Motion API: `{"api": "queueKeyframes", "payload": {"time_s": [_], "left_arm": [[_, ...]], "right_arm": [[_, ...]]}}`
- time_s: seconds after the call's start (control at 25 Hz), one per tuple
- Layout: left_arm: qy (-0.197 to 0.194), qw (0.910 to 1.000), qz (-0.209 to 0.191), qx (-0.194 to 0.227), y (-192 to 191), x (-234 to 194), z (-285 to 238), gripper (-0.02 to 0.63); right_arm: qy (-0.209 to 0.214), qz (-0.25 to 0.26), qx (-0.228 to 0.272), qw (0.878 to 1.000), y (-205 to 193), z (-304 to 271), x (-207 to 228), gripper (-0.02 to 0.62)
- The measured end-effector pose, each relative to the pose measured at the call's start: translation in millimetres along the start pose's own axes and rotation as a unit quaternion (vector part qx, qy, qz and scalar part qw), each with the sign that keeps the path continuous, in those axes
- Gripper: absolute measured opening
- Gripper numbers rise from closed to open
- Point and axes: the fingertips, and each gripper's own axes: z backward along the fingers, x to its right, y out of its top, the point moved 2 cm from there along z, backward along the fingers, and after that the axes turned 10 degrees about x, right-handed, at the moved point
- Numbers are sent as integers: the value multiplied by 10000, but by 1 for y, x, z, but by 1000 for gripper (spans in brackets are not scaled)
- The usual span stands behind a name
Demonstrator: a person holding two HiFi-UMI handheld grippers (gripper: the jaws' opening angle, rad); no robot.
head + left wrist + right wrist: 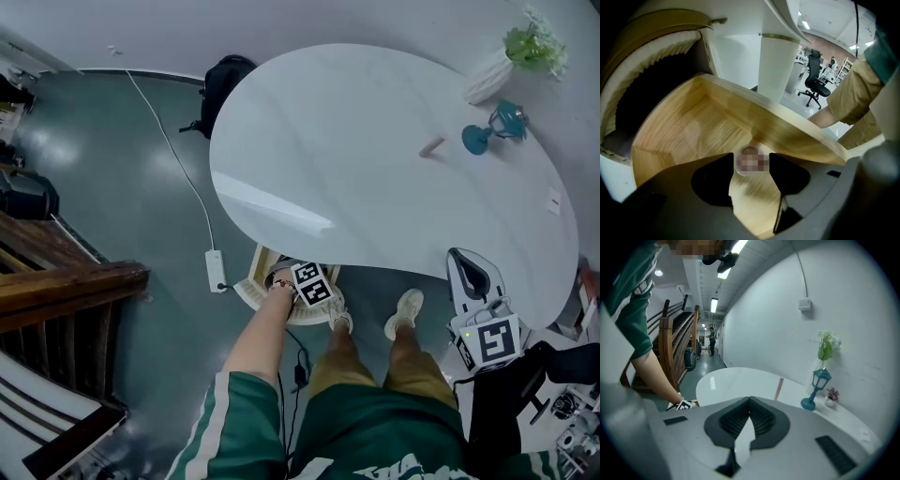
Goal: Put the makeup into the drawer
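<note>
Pinching makeup (751,160) between jaws of left gripper (752,163), over drawer (684,131), right gripper (749,400) jaws closed, empty

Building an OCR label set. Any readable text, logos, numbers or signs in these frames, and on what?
No text can be read.
Green shirt: white print, cut off at the frame edge, unreadable.
White tag on the table: too small to read.
Two marker cubes: square patterns only, no letters.
Round makeup item: blurred, nothing to read.
</note>
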Motion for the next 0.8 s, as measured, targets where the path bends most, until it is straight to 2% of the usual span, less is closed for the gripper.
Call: {"api": "queueKeyframes", "payload": {"time_s": [0.2, 0.32, 0.52, 0.8], "left_arm": [[48, 9999, 124, -28, -5, 3, 6, 244], [163, 9993, 314, 112, -1, 1, 17, 244], [602, 9956, 577, 431, 13, -8, 46, 247], [1034, 9851, 1178, 713, 20, -11, 98, 250]], "right_arm": [[57, 2, 85, 9999, 4, -4, -6, 5], [103, 7, 158, 9998, 10, -7, -10, 5], [217, 36, 383, 9990, 29, -17, -21, 5], [436, 84, 854, 9954, 72, -37, -43, 5]]}}
